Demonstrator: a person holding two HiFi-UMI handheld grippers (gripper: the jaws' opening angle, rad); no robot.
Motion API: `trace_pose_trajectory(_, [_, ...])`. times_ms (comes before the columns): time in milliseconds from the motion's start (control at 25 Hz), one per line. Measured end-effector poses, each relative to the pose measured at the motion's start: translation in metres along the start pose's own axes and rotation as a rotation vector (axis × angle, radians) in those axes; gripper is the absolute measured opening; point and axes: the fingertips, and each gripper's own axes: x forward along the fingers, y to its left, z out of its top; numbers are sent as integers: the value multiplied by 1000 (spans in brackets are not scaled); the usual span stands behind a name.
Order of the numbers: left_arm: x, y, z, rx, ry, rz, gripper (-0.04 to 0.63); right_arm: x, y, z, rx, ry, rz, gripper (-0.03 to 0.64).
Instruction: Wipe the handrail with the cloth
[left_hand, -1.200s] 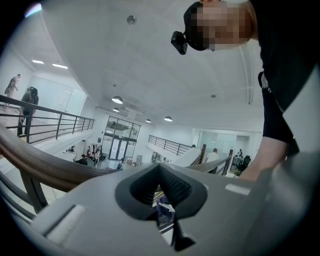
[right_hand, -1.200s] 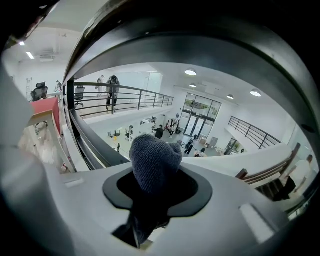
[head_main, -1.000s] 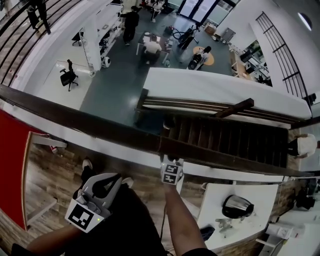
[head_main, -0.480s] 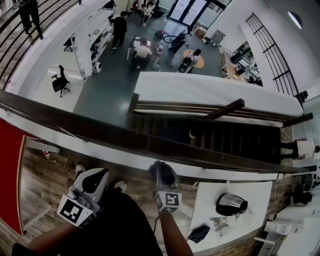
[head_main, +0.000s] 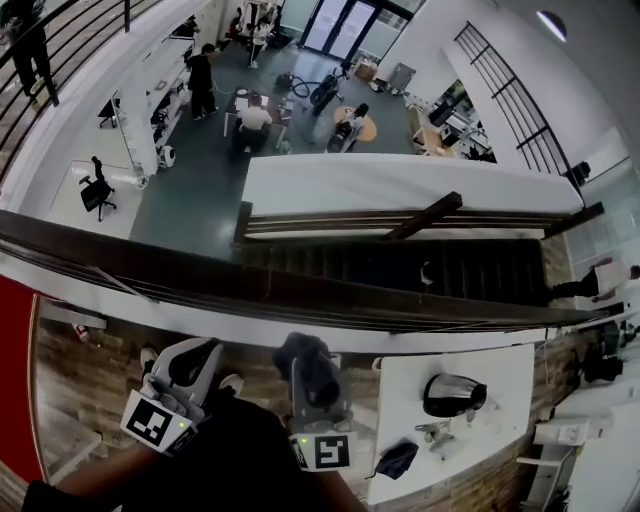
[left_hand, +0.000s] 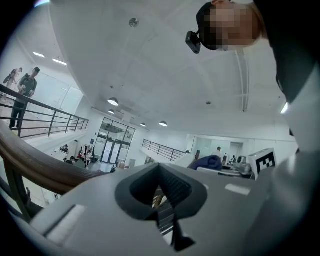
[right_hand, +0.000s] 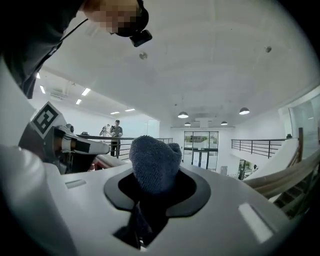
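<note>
Right gripper (head_main: 308, 372): jaws clamped on a dark blue cloth (right_hand: 155, 162); the cloth is bunched and bulges out past the jaw tips; held on the person's side of the dark wooden handrail (head_main: 300, 290), apart from it. Left gripper (head_main: 192, 360): jaws together, nothing between; beside the right gripper, also off the handrail.

Bright, even ceiling-lit interior; strong fisheye warping, dark vignetted corners, blurred close foreground.
</note>
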Motion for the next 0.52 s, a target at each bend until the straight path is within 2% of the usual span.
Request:
trace_pose_trajectory(200, [7,-16,1,39,-2,-59,0,-10,-7,5,-2,-8,-24,104])
trace_pose_trajectory(520, [14,-20,5,10,3,-50,0,-12,-9,8,-6,23,7,104])
